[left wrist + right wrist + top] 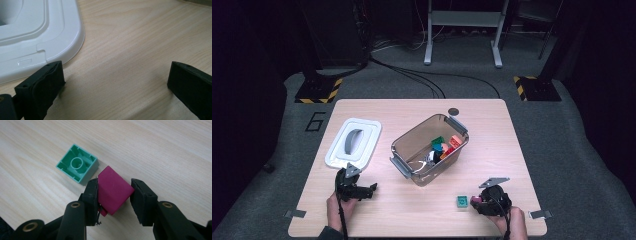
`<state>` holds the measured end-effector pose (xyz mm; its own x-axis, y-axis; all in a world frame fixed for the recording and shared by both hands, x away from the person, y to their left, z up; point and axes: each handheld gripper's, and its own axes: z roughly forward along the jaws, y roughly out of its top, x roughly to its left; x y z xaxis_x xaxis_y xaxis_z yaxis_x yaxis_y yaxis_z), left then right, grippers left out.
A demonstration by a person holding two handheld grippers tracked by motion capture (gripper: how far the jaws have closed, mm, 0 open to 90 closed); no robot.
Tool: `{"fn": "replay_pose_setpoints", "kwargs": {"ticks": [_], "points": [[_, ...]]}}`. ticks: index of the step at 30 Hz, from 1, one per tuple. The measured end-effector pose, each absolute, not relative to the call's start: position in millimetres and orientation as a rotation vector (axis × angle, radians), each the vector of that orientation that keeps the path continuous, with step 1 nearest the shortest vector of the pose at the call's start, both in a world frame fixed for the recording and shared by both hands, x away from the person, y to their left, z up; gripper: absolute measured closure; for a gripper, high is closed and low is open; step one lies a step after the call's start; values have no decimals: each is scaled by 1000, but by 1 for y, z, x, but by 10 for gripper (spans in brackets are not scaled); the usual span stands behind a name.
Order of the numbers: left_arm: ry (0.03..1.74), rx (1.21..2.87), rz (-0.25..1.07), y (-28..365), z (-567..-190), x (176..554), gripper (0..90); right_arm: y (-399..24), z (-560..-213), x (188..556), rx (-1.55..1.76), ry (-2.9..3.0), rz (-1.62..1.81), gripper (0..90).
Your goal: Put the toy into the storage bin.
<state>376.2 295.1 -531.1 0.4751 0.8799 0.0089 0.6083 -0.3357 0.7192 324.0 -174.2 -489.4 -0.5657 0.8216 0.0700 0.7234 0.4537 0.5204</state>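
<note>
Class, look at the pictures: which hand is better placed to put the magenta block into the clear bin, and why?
Right. Its claw already has the magenta block between its jaws; the left claw stands open by the white lid.

Table (pixel 412 210): pale wood-grain top, smooth, low sheen.
Lid (pixel 37 30): white plastic, glossy, smooth, moulded ridges; grey handle (pixel 353 140) looks matt.
Bin (pixel 409 145): clear smoky plastic, shiny walls, grey plastic latches.
Green block (pixel 77 166): hard plastic, satin, hollow underside w/ moulded tube.
Magenta block (pixel 112 188): plastic, smooth, semi-matt, faint specks.
Right gripper (pixel 113 195): black matt plastic arms, brass-look rivets; pads look rubbery, slightly rough.
Left gripper (pixel 116 82): same matt black pads.
Floor (pixel 572 150): grey carpet, rough.
</note>
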Motion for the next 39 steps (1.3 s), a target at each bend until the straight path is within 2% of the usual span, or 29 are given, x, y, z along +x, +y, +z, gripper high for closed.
{"fn": "replay_pose_setpoints", "kwargs": {"ticks": [11,39], "points": [[1228,2067,532,295,-531,376,7,-180,-474,335,1366,2408,833,591],[1233,2061,527,295,-531,376,7,-156,-389,389,1227,2299,981,592]]}}
